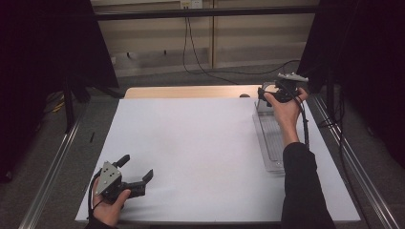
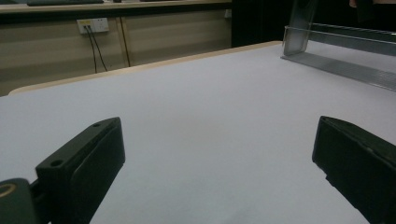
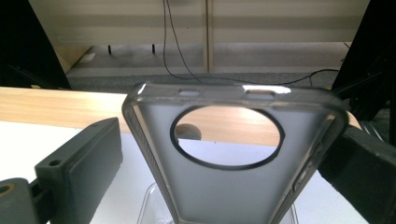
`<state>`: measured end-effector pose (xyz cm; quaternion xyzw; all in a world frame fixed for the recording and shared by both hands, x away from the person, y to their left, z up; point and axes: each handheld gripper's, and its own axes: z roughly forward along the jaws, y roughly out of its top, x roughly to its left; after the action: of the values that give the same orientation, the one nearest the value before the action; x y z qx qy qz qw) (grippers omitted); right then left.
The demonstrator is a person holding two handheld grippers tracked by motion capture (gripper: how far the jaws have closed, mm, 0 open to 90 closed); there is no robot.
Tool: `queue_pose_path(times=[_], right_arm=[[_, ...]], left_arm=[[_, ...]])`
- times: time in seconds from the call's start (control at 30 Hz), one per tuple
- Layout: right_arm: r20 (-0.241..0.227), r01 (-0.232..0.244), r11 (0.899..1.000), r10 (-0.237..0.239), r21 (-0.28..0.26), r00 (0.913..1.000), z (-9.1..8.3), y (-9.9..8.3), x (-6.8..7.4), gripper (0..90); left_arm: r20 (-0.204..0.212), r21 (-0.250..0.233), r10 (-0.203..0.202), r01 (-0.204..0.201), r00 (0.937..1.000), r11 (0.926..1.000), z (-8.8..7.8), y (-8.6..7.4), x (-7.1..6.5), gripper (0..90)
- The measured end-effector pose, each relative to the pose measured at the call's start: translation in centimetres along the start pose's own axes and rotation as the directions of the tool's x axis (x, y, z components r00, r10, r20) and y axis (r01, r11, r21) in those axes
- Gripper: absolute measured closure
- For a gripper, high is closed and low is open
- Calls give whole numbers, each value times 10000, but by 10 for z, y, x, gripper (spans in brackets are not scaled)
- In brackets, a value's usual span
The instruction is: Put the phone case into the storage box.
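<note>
A translucent grey phone case with a round camera hole stands upright between the jaws of my right gripper. Those jaws are spread wide: the right one is at the case's edge and the left one is apart from it. In the high view the right gripper is at the far right of the table, over the far end of a clear tray where the case stands. My left gripper rests open near the front left corner with nothing between its jaws. From the left gripper, the case rises at the tray's end.
A white sheet covers the table, with a strip of bare wood at the back edge. Metal rails run along both sides, and black curtains hang behind them. Cables trail over the floor behind the table.
</note>
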<state>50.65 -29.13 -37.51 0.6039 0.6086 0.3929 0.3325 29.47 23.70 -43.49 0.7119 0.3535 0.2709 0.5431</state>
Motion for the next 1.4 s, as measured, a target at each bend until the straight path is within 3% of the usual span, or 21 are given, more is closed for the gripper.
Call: queue_pose_path(times=[0.7, 1.0, 1.4], right_arm=[[-261, -242, 9964, 222, -812, 9994, -2, 7, -5, 9], [-240, 16, 9911, -49, -1332, 9997, -8, 17, 0, 8], [-379, 2, 9860, -66, -1666, 9993, -19, 23, -3, 0]], left_arm=[[-15, -30, -49, 49, 10000, 10000, 0, 0, 0, 25], [-9, -39, -27, 27, 10000, 10000, 0, 0, 0, 25], [-34, -54, -31, 31, 10000, 10000, -1, 0, 0, 25]])
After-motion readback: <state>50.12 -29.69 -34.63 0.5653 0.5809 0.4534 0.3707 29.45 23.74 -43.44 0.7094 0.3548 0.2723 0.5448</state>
